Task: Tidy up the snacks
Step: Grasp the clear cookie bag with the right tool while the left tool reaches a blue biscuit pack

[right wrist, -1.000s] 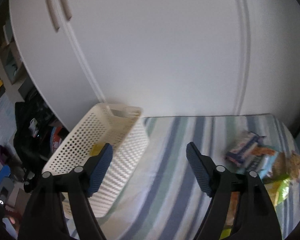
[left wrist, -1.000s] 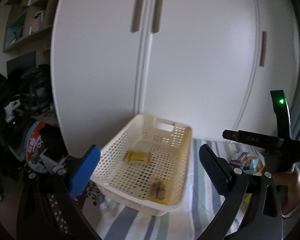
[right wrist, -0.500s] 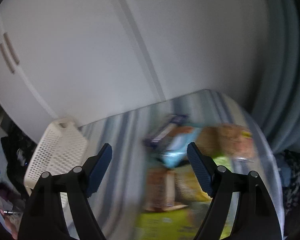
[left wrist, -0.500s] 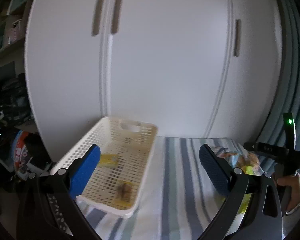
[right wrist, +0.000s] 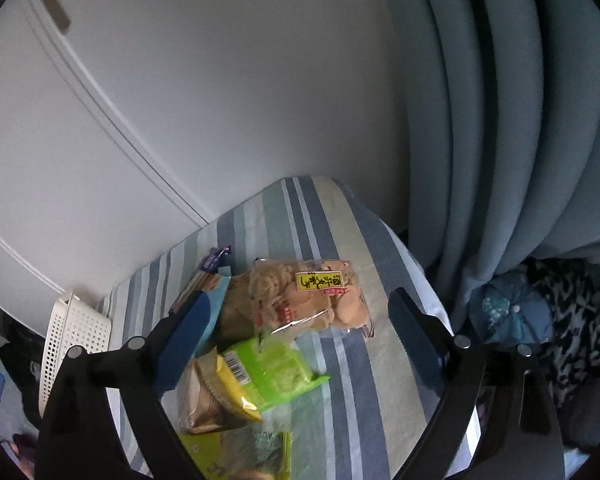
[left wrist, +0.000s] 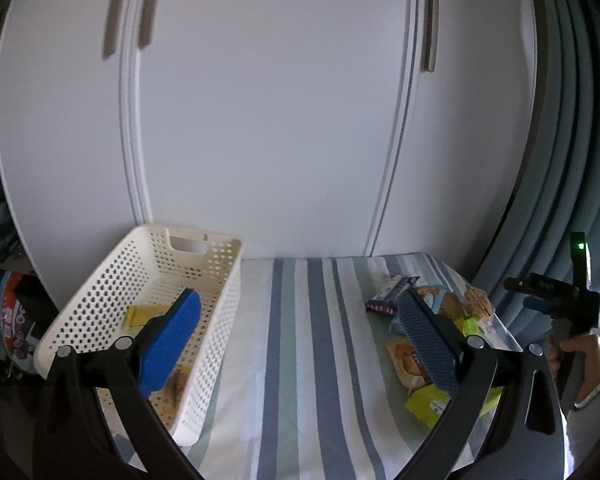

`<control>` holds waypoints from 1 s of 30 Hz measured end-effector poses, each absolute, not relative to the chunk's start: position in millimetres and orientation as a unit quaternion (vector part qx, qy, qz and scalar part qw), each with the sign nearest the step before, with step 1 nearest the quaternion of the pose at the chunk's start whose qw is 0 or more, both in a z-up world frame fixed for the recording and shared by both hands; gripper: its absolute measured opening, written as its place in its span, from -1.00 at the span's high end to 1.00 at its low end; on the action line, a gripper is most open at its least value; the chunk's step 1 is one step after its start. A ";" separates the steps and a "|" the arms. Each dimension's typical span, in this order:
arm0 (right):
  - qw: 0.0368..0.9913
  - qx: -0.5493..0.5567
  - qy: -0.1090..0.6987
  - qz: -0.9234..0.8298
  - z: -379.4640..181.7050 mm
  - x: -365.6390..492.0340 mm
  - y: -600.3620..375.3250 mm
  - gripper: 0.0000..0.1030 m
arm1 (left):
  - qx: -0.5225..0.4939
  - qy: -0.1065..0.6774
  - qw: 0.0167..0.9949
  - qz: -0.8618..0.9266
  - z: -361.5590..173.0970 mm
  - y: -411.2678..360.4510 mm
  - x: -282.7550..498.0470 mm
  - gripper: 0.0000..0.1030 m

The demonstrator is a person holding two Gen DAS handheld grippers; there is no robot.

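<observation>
The right gripper [right wrist: 300, 344] hangs with jaws spread wide and empty above a heap of snack packets: a clear bag of tan puffed crackers with a yellow label [right wrist: 312, 300] lies between the blue pads, a lime-green wrapper [right wrist: 276, 372] just below it. The left gripper [left wrist: 296, 344], likewise spread and holding nothing, frames the blue-and-green striped cloth [left wrist: 300, 360]; behind its left finger stands the cream perforated plastic basket [left wrist: 220, 288], with a yellow packet [left wrist: 140, 314] inside.

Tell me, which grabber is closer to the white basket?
Left. The left gripper is right beside the white basket. The right gripper hovers over the snack pile, with the basket far off.
</observation>
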State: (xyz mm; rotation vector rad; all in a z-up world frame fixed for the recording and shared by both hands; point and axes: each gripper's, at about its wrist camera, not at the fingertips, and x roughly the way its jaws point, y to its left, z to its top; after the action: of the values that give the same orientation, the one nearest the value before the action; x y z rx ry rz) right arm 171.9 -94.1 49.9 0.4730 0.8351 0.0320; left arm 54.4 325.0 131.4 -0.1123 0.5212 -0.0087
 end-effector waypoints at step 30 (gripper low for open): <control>0.835 0.286 0.465 0.071 -27.3 231.7 -85.4 -0.76 | -0.021 0.342 0.939 -0.035 93.2 291.3 144.0 -0.95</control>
State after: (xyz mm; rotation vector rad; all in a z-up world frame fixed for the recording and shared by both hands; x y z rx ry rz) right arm 231.7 -85.4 -27.3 0.6052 0.9849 0.1514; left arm 144.0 291.3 93.2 -0.0421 0.6993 -0.0713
